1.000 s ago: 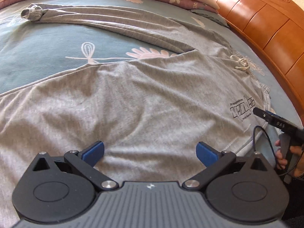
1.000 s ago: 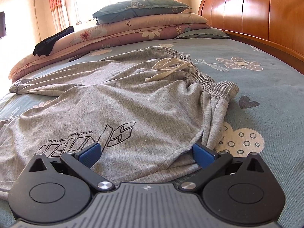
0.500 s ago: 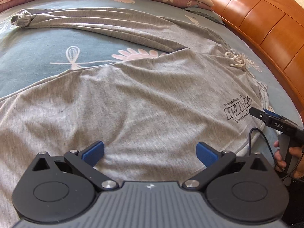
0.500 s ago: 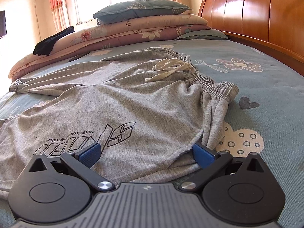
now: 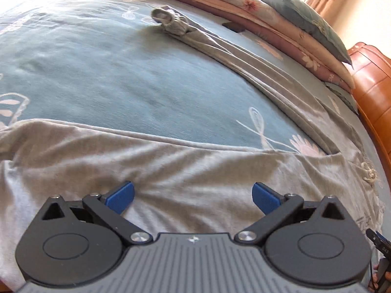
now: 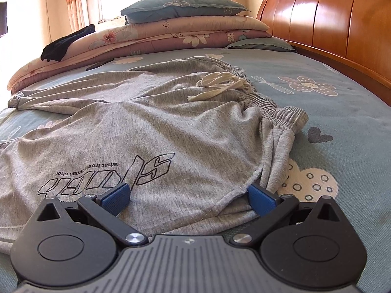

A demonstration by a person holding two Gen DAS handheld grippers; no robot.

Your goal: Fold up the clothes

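L gripper (image 5: pixel 193 195): jaws spread wide, nothing between them. Blue pads (image 5: pixel 121 196) hang over the near leg of the grey trousers (image 5: pixel 195 171); contact w/ the cloth cannot be confirmed.

R gripper (image 6: pixel 188 196): jaws likewise wide apart, empty. The R pad sits against the raw side edge of the fabric near the waist; the L pad is over the printed logo (image 6: pixel 110 174).

Garment position: trousers lie spread on the blue floral bed sheet (image 5: pixel 97 73), legs apart in a V. Far leg runs diagonally to a bunched cuff (image 5: pixel 171 22) near the folded quilts (image 6: pixel 171 31). Elastic waistband (image 6: pixel 276 112) w/ white drawstring (image 6: pixel 215 85) is at the headboard (image 6: pixel 330 24) side, rumpled and partly doubled under.

Step in hand (judged): take hold for the first fold, i.e. leg over leg lengthwise.

Procedure, recommended:
1. R: close on the waistband corner, both layers, not the loose edge alone. A single layer will slide and skew the fold.
2. L: pinch the near leg at its outer seam, far enough down to carry the leg w/o sag.
3. Lift both low and together; keep light tension between grips so creases pull flat.
4. Lay over the far leg, seams aligned. Straighten the far leg first if it stays twisted.
5. Tuck the drawstring inside before release.

Caution: jersey stretches; do not overpull.
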